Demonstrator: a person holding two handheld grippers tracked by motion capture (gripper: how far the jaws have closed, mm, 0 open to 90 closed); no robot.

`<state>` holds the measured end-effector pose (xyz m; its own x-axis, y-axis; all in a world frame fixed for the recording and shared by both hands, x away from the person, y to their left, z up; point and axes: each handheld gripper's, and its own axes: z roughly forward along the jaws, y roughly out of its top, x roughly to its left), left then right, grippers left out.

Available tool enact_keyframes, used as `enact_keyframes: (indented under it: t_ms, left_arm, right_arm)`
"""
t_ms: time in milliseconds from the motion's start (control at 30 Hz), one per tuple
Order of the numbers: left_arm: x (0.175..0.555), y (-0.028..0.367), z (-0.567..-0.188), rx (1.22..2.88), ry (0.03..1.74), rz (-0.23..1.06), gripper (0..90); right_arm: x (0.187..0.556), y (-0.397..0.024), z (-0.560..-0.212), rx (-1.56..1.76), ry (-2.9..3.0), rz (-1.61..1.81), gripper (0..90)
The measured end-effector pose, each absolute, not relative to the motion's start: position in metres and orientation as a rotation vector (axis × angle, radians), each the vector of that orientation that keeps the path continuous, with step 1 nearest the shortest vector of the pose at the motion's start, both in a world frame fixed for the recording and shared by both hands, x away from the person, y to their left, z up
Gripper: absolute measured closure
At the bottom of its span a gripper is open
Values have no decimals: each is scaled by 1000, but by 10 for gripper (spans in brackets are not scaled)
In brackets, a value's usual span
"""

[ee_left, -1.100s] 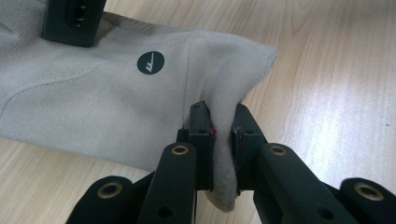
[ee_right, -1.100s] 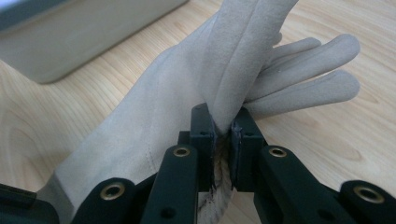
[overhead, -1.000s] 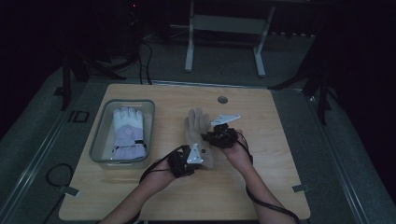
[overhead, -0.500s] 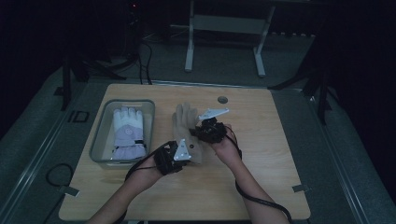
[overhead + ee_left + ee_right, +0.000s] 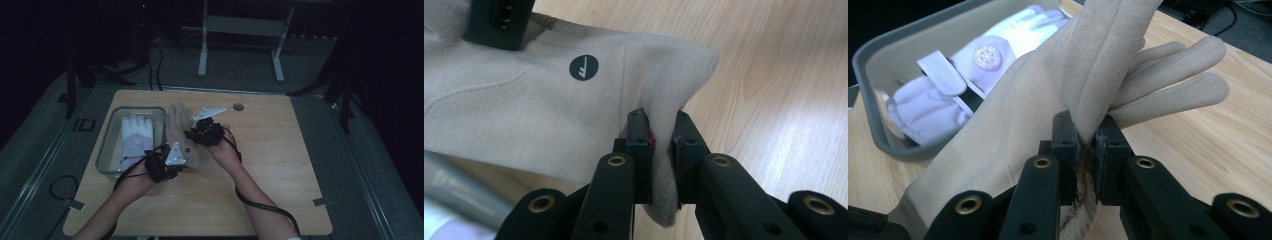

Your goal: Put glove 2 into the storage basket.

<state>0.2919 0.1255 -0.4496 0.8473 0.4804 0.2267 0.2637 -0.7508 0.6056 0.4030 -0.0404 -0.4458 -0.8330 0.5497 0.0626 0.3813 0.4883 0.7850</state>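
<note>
The left claw [image 5: 663, 145] pinched the cuff corner of the beige glove [image 5: 181, 135] and the right claw [image 5: 1087, 145] clamped its thumb-side edge, so both held it off the worktop [image 5: 280, 165], its long axis running cuff-to-fingers away from the person; the grey bin [image 5: 107, 150] lay just left of it, holding a white glove [image 5: 136, 135]

High view: above my side of the table [image 5: 280, 200], facing forward and down, far off.
Left gripper view: riding my left gripper [image 5: 663, 150], right up against the tan glove [image 5: 524, 115] at its cuff corner.
Right gripper view: on my right gripper [image 5: 1088, 150], close at the glove's fingers, facing the grey tray [image 5: 878, 65] beyond.
Shared: all three catch the glove and the tabletop.
</note>
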Motion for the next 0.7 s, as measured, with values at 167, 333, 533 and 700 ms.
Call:
enact_keyframes:
  t_ms: [167,333,533,700]
  left_arm:
    - [290,142,-446,2447,574,519,820]
    - [290,159,-444,2443,609,531,820]
    - [290,179,-442,2455,653,542,820]
    - [289,198,-441,2456,692,544,820]
  right_arm:
    - [405,-22,-441,776,2544,1279,819]
    - [407,-2,-438,757,2544,1292,819]
    - [409,25,-436,727,2560,1297,819]
    - [411,48,-437,712,2571,1308,819]
